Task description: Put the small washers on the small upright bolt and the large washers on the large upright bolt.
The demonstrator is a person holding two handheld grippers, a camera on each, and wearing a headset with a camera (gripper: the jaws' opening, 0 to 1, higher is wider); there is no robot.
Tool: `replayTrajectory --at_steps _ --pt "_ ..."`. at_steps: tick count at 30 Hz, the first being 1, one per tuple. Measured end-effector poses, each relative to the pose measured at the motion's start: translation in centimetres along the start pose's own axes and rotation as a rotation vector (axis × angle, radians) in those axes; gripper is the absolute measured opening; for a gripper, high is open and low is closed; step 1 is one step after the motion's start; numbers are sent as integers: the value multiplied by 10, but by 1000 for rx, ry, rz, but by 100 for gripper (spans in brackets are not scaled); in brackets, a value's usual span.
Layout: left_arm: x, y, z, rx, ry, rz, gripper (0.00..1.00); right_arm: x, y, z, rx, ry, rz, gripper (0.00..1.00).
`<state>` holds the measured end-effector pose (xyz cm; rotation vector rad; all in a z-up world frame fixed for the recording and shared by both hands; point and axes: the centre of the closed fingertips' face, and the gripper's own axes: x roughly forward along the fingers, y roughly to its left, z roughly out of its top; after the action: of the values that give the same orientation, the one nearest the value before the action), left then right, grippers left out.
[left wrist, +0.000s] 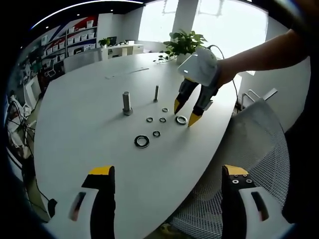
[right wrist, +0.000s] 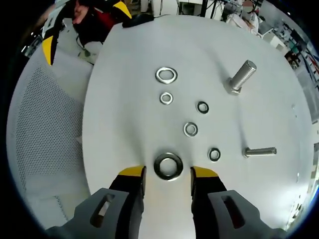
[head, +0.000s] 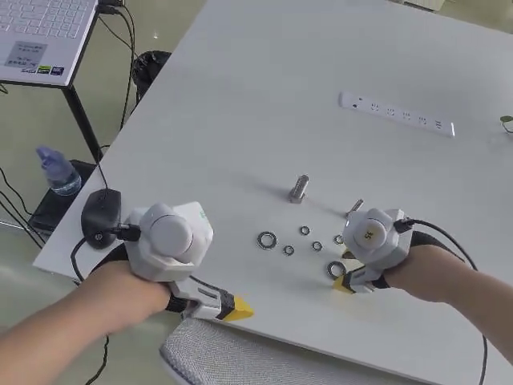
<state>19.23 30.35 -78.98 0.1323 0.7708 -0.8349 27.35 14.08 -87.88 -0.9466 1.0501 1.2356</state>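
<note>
6 washers (right wrist: 190, 129) flat nr 2 upright bolts (right wrist: 241, 75).

- Table (head: 321, 64): smooth, matt white surface.
- Washers (right wrist: 168, 166): bright, shiny metal.
- Large bolt (right wrist: 241, 76): dull grey metal, threaded.
- Chair back (left wrist: 259, 149): grey woven mesh.

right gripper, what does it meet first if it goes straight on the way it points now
The large washer lying flat between the right gripper's open jaws comes first, then the table under it. How near the tips are is unclear.
</note>
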Motion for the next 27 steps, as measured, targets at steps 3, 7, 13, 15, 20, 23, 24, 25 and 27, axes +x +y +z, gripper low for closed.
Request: replayTrajectory --at_steps 3,7,13,15,20,23,24,25,27 --pt "-2 1 1 6 -8 4 87 1 0 0 -1 18 -2 32" --pt "-3 1 0 -7 -16 7 85 0 2 -1 -46 46 4 27" --pt "-6 1 0 -15 -34 30 86 0 3 0 -60 83 8 24" --pt "-6 -1 0 -24 -27 22 84 0 3 -1 -52 95 5 23" --pt "-6 -2 -2 -14 -6 22 84 -1 3 -2 -64 92 8 21" --pt "-9 -3 0 -20 -4 20 81 -2 2 -2 -53 75 14 20" --pt "-9 -3 0 -21 -2 19 80 -2 3 -3 -52 75 16 20" --pt "-9 -4 0 -26 0 17 80 -2 3 -3 -46 77 20 20" --pt "-8 -3 0 -30 0 19 80 -2 3 -3 -36 77 22 20"
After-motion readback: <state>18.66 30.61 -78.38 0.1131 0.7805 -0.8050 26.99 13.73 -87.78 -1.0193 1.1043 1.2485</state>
